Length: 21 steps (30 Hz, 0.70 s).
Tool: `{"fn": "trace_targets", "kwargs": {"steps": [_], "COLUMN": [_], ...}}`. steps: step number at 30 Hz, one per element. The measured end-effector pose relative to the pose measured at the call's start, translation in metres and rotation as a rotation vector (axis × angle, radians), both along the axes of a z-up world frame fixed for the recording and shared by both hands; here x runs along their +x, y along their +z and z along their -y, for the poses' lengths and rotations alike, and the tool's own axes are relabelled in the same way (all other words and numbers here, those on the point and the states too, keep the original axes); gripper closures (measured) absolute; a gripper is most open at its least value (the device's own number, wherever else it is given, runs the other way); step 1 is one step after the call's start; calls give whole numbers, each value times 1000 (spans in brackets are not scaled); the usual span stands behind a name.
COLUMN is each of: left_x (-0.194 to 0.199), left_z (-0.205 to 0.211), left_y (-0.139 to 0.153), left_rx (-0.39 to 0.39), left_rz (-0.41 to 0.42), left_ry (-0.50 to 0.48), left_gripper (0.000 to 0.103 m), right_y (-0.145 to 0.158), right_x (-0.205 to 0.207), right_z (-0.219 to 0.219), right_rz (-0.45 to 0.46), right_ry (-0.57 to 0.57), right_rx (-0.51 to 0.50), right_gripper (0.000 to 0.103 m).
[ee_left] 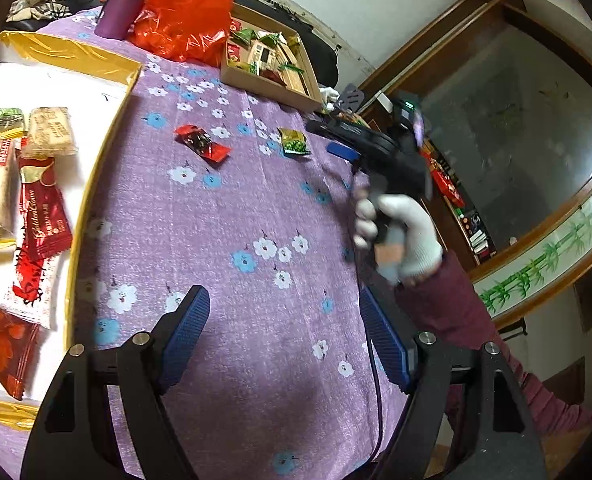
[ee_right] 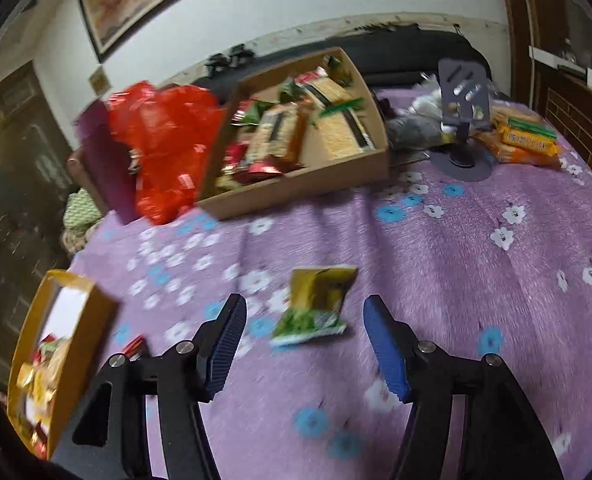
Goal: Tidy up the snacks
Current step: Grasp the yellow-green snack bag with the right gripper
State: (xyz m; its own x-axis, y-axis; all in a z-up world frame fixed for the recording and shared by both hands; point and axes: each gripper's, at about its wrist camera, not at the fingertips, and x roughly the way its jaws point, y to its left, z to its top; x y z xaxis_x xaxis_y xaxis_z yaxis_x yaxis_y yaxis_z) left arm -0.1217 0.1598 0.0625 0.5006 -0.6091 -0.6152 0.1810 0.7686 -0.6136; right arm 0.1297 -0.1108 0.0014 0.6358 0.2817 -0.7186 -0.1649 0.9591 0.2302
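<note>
A green-and-yellow snack packet [ee_right: 316, 306] lies on the purple flowered cloth, just ahead of my open right gripper [ee_right: 304, 316], between its blue fingers [ee_right: 380, 332] and not touched. It also shows in the left wrist view [ee_left: 294, 142], beside the right gripper [ee_left: 336, 140]. A red snack packet [ee_left: 202, 144] lies on the cloth farther left. My left gripper [ee_left: 284, 312] is open and empty above bare cloth. A gold-rimmed white tray [ee_left: 96, 168] at the left holds several sorted snacks.
A cardboard box [ee_right: 296, 188] full of mixed snacks stands at the back, next to a red plastic bag [ee_right: 168, 140] and a purple box [ee_right: 104, 160]. A grey phone stand [ee_right: 462, 120] and orange packets [ee_right: 524, 140] sit at the back right.
</note>
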Motion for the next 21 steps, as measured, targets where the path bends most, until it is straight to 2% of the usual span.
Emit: {"fn": "trace_targets", "kwargs": {"steps": [3, 5, 6, 7, 8, 10, 16, 21], "left_x": [2, 3, 3, 2, 2, 4, 12, 31], "left_z": [4, 7, 8, 8, 9, 10, 25, 49], "left_y": [0, -1, -1, 0, -1, -1, -1, -8], "left_rx": [12, 18, 23, 24, 25, 25, 64, 172], "left_rz": [-12, -16, -17, -18, -18, -21, -23, -22], "left_ry": [-2, -4, -5, -6, -7, -7, -43, -62], "left_gripper": [26, 26, 26, 26, 26, 26, 26, 26], "right_y": [-17, -29, -36, -42, -42, -44, -43, -36], "right_x": [19, 24, 27, 28, 24, 17, -39, -90], "right_z": [-9, -19, -27, -33, -37, -40, -27, -9], "right_rz": [-40, -52, -61, -72, -50, -46, -90, -74], "right_ry": [-11, -8, -4, -7, -7, 15, 90, 105], "right_rx": [-11, -69, -113, -158, -202, -212, -194, -163], "right_gripper": [39, 41, 44, 59, 61, 62, 63, 64]}}
